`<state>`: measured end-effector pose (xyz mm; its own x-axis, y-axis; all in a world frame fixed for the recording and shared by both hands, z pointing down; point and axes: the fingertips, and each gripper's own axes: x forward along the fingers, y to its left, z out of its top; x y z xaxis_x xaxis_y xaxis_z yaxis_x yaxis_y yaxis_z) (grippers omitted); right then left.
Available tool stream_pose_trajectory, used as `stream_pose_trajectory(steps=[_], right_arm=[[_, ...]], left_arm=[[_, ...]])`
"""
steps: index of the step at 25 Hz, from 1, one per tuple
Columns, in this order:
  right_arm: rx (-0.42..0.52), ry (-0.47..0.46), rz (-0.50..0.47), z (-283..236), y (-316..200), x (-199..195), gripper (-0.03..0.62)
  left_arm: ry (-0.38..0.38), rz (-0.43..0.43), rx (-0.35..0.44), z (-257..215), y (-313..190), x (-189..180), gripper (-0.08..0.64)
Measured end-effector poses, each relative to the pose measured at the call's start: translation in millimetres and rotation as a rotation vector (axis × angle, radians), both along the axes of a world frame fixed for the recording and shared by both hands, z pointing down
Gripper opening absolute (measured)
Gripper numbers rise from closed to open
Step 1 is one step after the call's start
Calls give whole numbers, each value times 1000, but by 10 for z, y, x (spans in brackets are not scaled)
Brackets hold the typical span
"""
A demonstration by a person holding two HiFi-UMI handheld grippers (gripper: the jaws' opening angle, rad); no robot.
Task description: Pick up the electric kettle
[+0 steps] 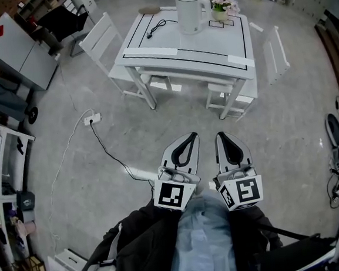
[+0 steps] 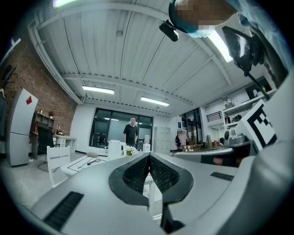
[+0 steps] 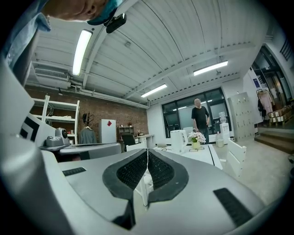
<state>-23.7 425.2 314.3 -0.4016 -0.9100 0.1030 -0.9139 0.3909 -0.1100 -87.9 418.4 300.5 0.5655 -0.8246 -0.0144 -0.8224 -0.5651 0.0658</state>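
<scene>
The electric kettle [image 1: 189, 12] stands upright toward the far side of the white table [image 1: 167, 43], its handle turned right toward a flower pot [image 1: 222, 9], well apart from us, straight ahead. Our left hand-held gripper [image 1: 188, 137] and right hand-held gripper [image 1: 222, 136] point at it side by side, both clenched empty; we judge neither nearer. The gripper views show a person [image 3: 200, 114] standing beyond the table; the head view catches only legs.

Found open floor [image 1: 180, 120] ahead up to the counter [image 1: 208, 43]; noted white chairs [image 1: 103, 40] crowding both its sides, black cable [image 1: 109, 152] trailing left, flower vase [image 1: 222, 6] just beside the electric kettle [image 1: 189, 11].
</scene>
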Motion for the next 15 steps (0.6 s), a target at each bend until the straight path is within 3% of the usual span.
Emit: stream_pose_trajectory(steps=[15], right_arm=[[-41,-8,36,183,-639,111,18]], left_arm=[[-28,35,-78,243,-643,70,8]])
